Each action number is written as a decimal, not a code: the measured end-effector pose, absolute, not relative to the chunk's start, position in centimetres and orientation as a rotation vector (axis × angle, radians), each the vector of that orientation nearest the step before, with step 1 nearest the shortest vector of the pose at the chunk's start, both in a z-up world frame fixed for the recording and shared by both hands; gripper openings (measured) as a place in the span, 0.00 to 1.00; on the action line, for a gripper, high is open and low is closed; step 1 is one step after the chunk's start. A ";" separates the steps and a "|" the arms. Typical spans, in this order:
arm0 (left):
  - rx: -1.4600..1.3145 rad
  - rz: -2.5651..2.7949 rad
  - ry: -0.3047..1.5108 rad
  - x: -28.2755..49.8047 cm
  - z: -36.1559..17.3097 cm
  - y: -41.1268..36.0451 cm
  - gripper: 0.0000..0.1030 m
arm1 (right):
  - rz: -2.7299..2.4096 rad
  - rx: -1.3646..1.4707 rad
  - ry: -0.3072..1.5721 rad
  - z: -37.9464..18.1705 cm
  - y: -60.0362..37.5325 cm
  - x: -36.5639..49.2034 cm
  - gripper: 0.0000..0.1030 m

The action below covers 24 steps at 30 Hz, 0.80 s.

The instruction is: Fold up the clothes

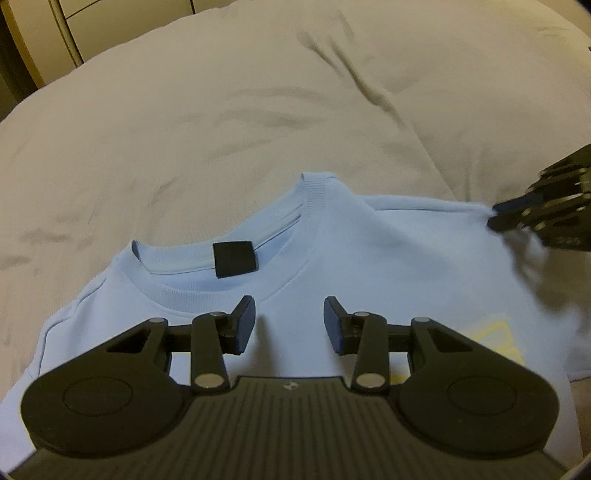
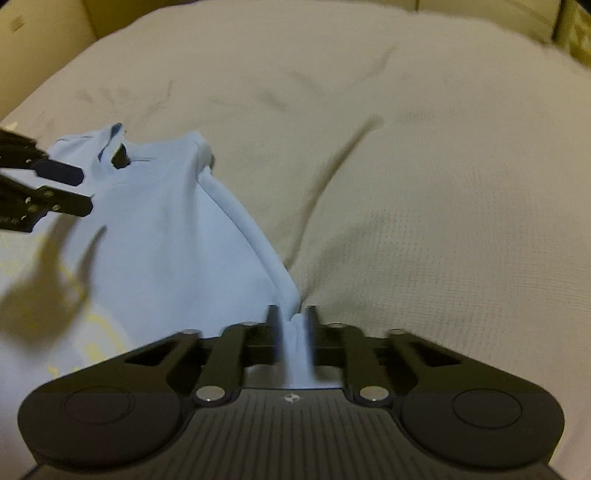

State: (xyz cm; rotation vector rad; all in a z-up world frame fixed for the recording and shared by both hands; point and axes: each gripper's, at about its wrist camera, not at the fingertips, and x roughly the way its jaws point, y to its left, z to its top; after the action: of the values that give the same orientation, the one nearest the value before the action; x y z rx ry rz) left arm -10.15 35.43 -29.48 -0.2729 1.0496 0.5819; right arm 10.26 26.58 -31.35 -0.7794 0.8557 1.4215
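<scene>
A light blue sweatshirt (image 1: 369, 251) with a ribbed collar, a black neck label (image 1: 234, 258) and a yellow print (image 1: 495, 339) lies on a beige bed cover. My left gripper (image 1: 290, 325) is open and empty, hovering just below the collar. My right gripper (image 2: 291, 332) is shut on the edge of the sweatshirt (image 2: 170, 236) and lifts a fold of it. The right gripper also shows in the left wrist view (image 1: 496, 216) at the shirt's far right edge. The left gripper shows in the right wrist view (image 2: 83, 190) with its jaws apart.
The beige waffle-textured bed cover (image 2: 424, 184) spreads wide beyond and right of the shirt, with long creases (image 1: 369, 85). Pale furniture (image 1: 44, 33) stands past the bed's far left edge.
</scene>
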 end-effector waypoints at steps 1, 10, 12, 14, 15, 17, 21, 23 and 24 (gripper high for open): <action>-0.271 0.577 1.044 -10.1 -29.6 35.5 0.35 | 1.401 -0.732 0.829 -30.8 25.8 10.4 0.07; -0.242 0.553 1.043 -9.7 -30.5 37.0 0.34 | 1.094 -0.484 0.879 -31.7 23.5 10.3 0.24; -0.244 0.516 1.022 -9.4 -30.2 37.2 0.33 | 1.093 -0.446 0.824 -30.5 23.5 9.8 0.29; -0.235 0.472 1.003 -8.8 -30.0 37.0 0.29 | 1.056 -0.486 0.784 -30.1 23.6 9.8 0.26; -0.219 0.453 1.001 -8.4 -29.9 36.7 0.24 | 1.030 -0.486 0.780 -29.7 23.3 10.0 0.25; -0.211 0.424 0.986 -7.9 -29.9 36.2 0.22 | 1.018 -0.410 0.794 -28.3 21.8 10.9 0.26; -0.215 0.403 0.984 -6.8 -31.0 35.9 0.22 | 1.135 -0.457 0.870 -28.8 20.9 9.3 0.27; -0.185 0.399 0.967 -5.6 -31.7 35.9 0.23 | 1.213 -0.554 0.890 -30.4 21.7 7.9 0.22; -0.165 0.408 0.961 -5.1 -32.0 36.3 0.24 | 1.207 -0.595 0.884 -31.5 22.3 7.7 0.21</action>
State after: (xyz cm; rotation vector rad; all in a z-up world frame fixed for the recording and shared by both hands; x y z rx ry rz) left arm -5.08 36.30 -32.00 -0.1651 0.9606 0.4080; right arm 7.73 22.27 -31.49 -0.5949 0.8840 1.2072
